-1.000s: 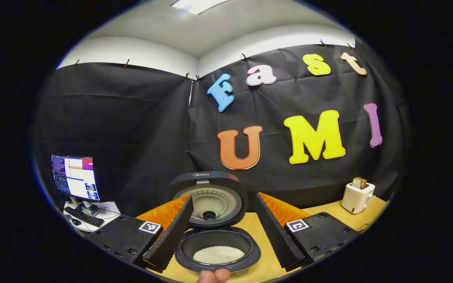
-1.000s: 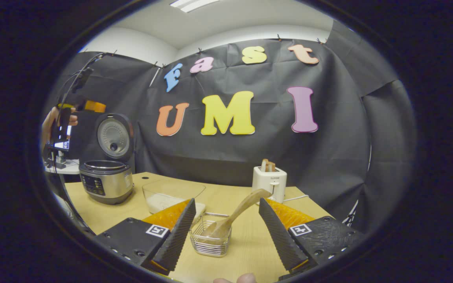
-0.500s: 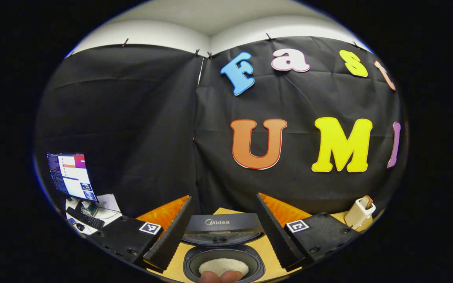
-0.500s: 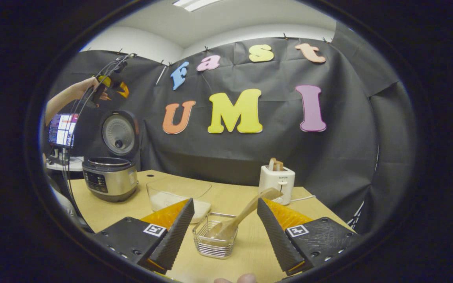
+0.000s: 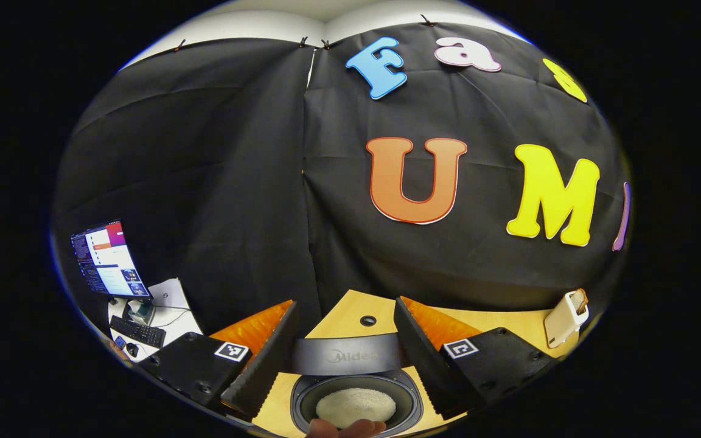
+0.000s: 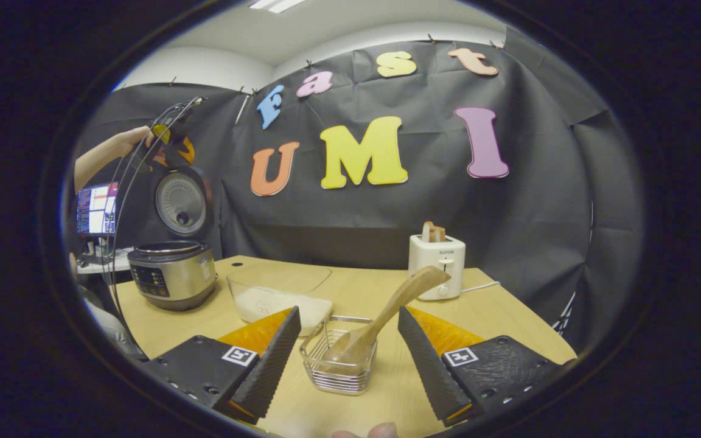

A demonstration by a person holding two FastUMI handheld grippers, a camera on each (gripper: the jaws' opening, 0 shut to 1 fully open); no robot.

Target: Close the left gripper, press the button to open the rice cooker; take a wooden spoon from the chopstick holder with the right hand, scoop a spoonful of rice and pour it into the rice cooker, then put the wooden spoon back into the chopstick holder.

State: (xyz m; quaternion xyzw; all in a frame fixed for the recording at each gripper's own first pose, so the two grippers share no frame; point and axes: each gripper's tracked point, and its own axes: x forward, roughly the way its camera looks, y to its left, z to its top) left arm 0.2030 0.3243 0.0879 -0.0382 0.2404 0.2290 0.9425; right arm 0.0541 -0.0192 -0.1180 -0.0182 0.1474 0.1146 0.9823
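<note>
Topping wooden table (black-draped booth): toaster.

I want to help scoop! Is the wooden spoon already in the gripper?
No, the wooden spoon stands in the wire holder, untouched between the open right gripper fingers.

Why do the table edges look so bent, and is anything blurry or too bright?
Right gripper view: fisheye bends the table edge; ceiling light glares; wooden spoon sharp. Left gripper view: the wall cloth bulges; rice cooker crisp, evenly lit.
</note>
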